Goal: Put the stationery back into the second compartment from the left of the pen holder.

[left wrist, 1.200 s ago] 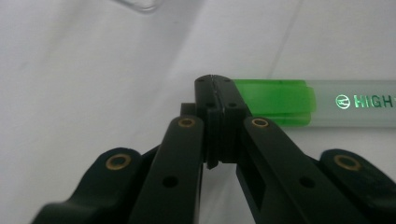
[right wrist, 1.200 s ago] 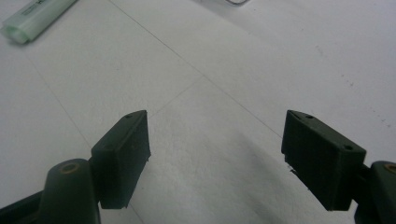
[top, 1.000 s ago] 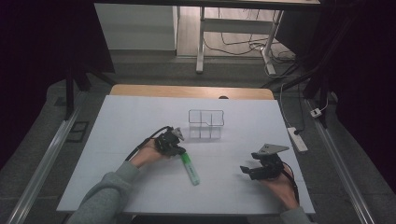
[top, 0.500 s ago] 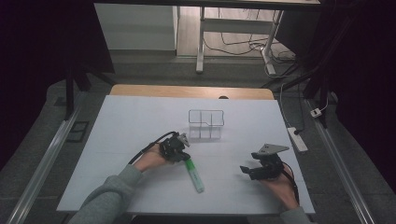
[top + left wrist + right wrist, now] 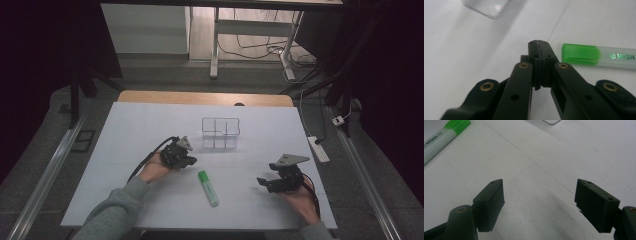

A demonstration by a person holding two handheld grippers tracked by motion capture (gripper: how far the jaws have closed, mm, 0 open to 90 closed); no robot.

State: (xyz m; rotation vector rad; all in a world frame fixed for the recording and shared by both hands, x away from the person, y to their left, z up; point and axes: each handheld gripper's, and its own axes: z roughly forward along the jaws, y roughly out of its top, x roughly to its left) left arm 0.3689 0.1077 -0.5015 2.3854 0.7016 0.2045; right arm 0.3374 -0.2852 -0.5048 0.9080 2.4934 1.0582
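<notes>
Green highlighter lies flat on the white table between both hands, free of any grip; the left gripper, jaws pressed together and empty, sits just beside its cap; the right gripper waits nearby, jaws wide apart; a clear organizer stands behind.

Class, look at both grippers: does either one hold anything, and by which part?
Nothing is held. The left gripper is shut empty beside the highlighter; the right gripper is open.

High view overhead facing forward, tool views low, close, sharing highlighter
</notes>
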